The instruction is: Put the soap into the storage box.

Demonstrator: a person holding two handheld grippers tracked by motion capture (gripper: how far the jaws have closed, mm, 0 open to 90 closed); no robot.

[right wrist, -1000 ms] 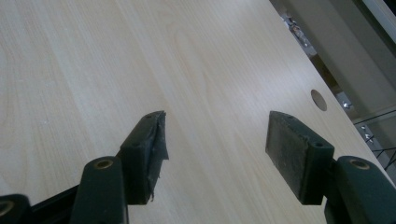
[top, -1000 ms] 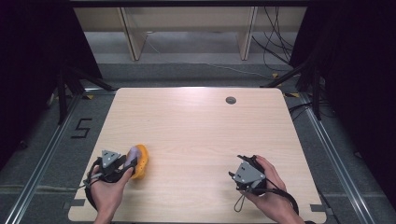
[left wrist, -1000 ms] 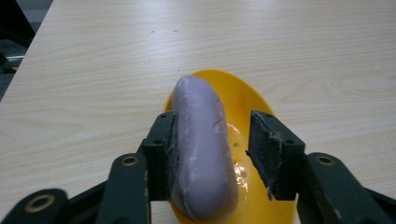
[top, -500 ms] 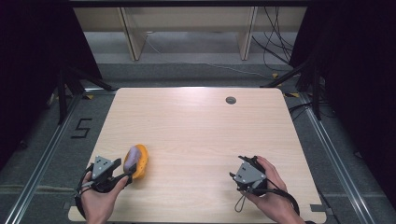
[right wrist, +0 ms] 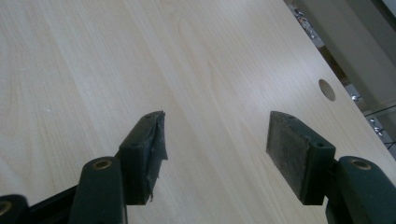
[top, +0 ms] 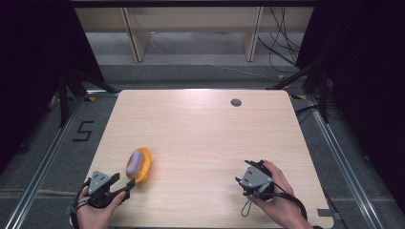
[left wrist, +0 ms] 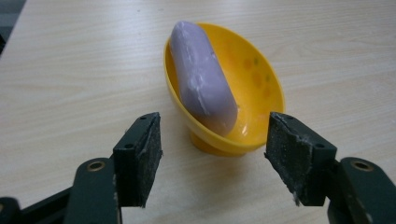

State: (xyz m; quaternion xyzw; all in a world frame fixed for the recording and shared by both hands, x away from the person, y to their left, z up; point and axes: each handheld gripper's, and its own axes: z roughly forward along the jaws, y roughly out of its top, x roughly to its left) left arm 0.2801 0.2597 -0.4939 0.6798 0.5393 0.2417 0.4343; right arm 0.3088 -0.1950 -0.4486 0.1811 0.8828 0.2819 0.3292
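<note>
A yellow oval soap dish stands on the wooden table at the front left. A purple soap bar lies in it, leaning along one side. My left gripper is open just short of the dish, its jaws apart and touching nothing. My right gripper rests near the front right of the table, open, with bare wood between its jaws.
A round cable hole sits near the table's far edge. Beyond the table stand wooden shelf legs and loose cables on the floor. A "5" marking is on the floor at left.
My left gripper has let go of the dish and drawn back toward the front edge. The dish and soap stay in place. The right gripper has not moved.
</note>
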